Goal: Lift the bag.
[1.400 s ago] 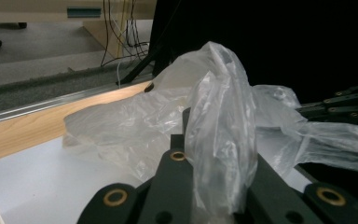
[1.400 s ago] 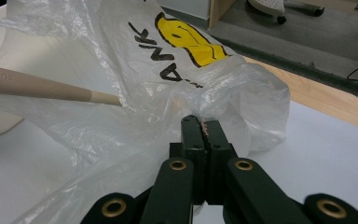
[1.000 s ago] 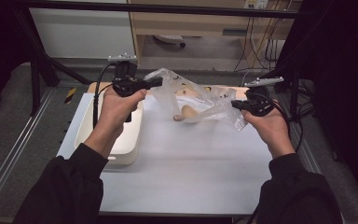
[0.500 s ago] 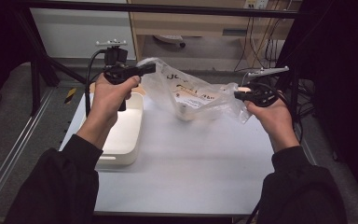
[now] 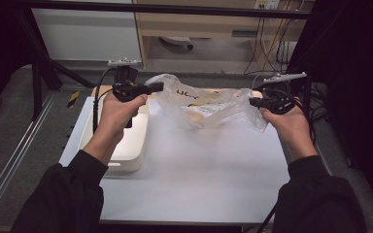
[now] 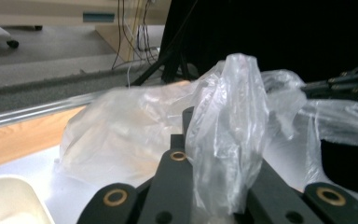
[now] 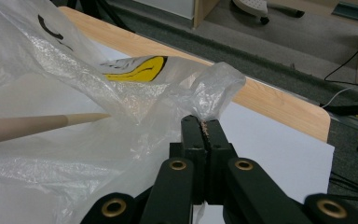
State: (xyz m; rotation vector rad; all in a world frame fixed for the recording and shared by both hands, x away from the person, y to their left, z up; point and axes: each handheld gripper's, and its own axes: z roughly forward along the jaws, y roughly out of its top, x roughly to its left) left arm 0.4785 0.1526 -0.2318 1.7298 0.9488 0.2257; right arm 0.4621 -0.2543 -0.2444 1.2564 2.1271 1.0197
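High view: your left gripper (image 5: 158,87) and right gripper (image 5: 253,102) each have jaws pinching the plastic bag (image 5: 209,104), stretching it above the table's (image 5: 199,179) far edge.

The high view looks forward and down from above the near edge of the table (image 5: 199,184), far enough to take in its whole top. The left gripper view sits low and close behind its own jaws, facing across the plastic bag (image 6: 223,135). The right gripper view looks closely along its jaws at that bag (image 7: 74,93), beyond it the table's far edge. All three share the bag (image 5: 209,104).
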